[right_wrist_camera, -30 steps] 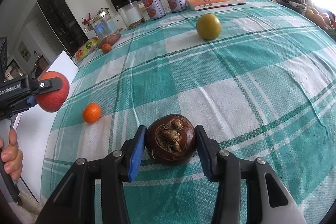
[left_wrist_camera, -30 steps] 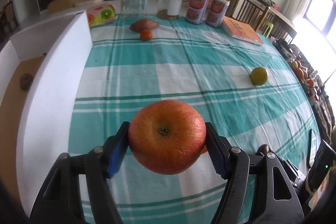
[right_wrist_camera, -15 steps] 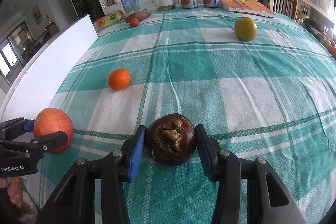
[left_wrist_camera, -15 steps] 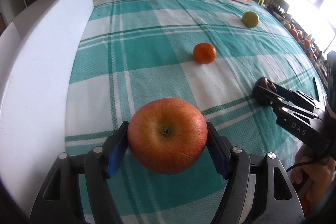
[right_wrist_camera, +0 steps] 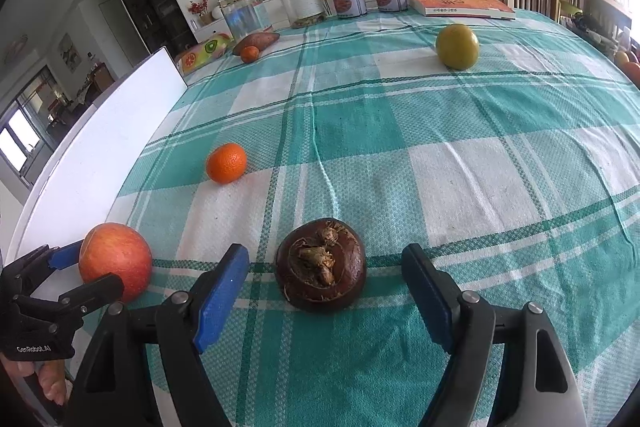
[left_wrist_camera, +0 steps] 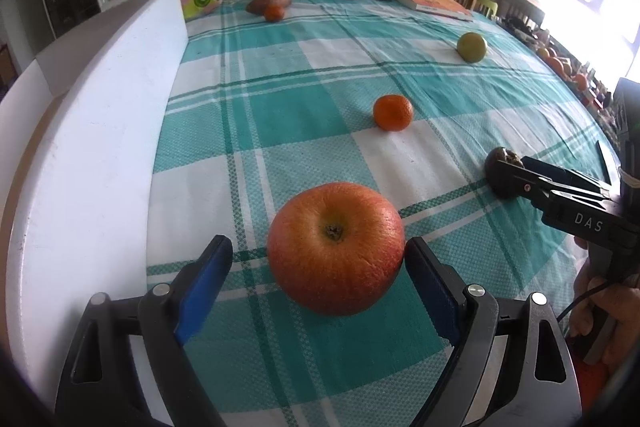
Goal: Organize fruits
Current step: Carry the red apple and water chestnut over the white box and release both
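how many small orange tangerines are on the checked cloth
2. One tangerine sits alone mid-cloth, beyond the apple. The other tangerine is at the far end, against the sweet potato near the jars. More orange fruit shows off the table's right edge.

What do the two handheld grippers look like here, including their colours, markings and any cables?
Both grippers are black plastic frames with two fingers, blue ribbed pads and silver screws. The left gripper carries white "GenRobot.AI" lettering on its side, seen from the right wrist view. The right gripper shows "DAS" in white, with a thin black cable near the bare hand. No sleeves are visible.
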Demonstrator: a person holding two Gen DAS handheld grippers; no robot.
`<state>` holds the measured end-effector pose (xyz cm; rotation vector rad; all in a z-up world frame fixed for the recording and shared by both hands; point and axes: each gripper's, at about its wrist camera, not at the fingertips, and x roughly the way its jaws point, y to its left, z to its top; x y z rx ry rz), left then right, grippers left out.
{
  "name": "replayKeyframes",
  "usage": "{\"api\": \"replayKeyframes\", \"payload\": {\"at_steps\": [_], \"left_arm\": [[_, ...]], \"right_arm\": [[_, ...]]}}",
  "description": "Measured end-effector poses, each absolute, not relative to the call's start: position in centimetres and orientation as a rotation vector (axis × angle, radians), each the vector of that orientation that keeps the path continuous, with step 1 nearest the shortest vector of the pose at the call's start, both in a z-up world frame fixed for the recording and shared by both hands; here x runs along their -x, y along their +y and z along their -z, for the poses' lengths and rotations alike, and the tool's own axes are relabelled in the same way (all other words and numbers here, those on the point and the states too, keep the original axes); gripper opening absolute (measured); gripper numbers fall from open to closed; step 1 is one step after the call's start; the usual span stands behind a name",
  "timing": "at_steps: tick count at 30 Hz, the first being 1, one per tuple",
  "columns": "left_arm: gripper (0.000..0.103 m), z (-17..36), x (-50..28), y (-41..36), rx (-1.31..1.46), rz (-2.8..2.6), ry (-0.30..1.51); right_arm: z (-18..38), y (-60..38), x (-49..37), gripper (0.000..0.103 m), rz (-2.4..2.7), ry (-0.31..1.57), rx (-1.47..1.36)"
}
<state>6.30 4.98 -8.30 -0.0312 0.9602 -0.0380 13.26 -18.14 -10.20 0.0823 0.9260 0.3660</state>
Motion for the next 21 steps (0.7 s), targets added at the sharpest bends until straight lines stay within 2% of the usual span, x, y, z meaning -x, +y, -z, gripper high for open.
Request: {"api": "replayKeyframes", "payload": {"at_steps": [2,3,6,10,13,18,21], "left_arm": [[0.084,8.2,-6.2,4.8,0.022,0.04,0.947],[0.069,8.1,-6.0,4.7,0.033,0.066,0.935],[0.069,8.0,-5.8,4.3,0.029,0.055,0.93],[0.069,6.4,-4.4,4.8,0.159,0.141,0.94],[0.069,3.3,-2.8,5.5,0.277,0.238,0.91],[0.069,-2.6,0.3,9.9,0.364,0.268,0.783],[0.069,-3.9,1.4,14.9,0.384,0.132,0.75]], "right_arm": [[10.3,-18.0,-13.3,0.049,-0.375,0.934,-0.077],[10.3,-17.8,-13.3,0.046,-0.371,0.933,-0.067],[10.1,-17.7,-13.0,0.046,-0.366,0.926,-0.068],[10.2,-20.5,-12.6,0.046,-0.437,0.938,-0.32],[10.6,-22.3,-12.5,0.046,-0.483,0.945,-0.482],[9.9,-19.4,-12.1,0.046,-0.51,0.994,-0.429],[8.2,-14.2,-10.8,0.046,-0.648,1.011,-0.428]]}}
